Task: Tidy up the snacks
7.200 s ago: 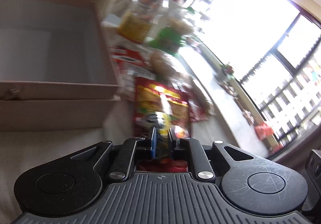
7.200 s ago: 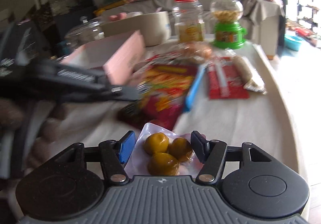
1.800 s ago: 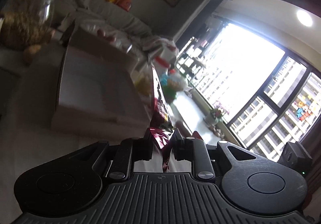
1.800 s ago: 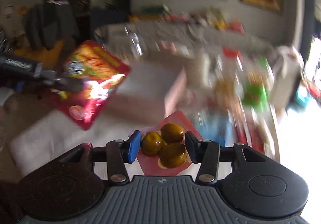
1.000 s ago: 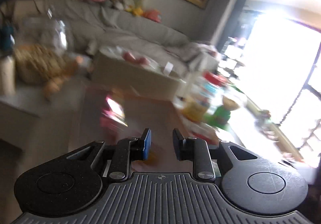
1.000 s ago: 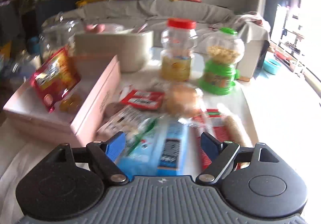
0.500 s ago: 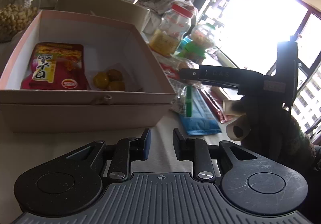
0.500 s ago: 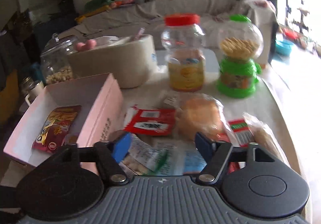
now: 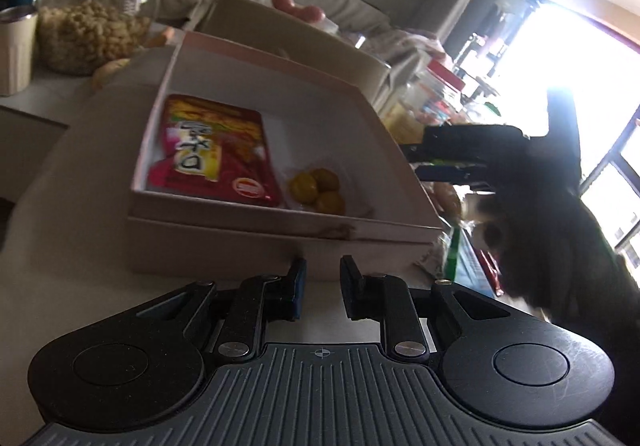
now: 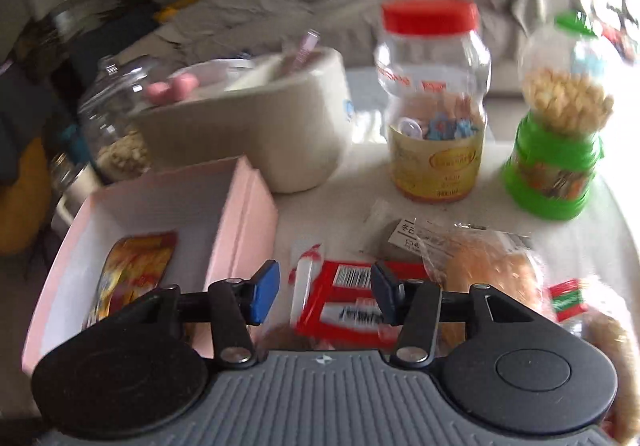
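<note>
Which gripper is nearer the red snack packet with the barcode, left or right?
Right. The right gripper hangs just above the red packet, jaws closing, nothing gripped yet. The left gripper sits by the pink box's near wall, away from it.

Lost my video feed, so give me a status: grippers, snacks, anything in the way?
Left gripper empty, jaws closing, outside pink box. Right gripper closing over red packet, not gripping. Red pouch, yellow snacks boxed. Bread bag crowds packet.
</note>
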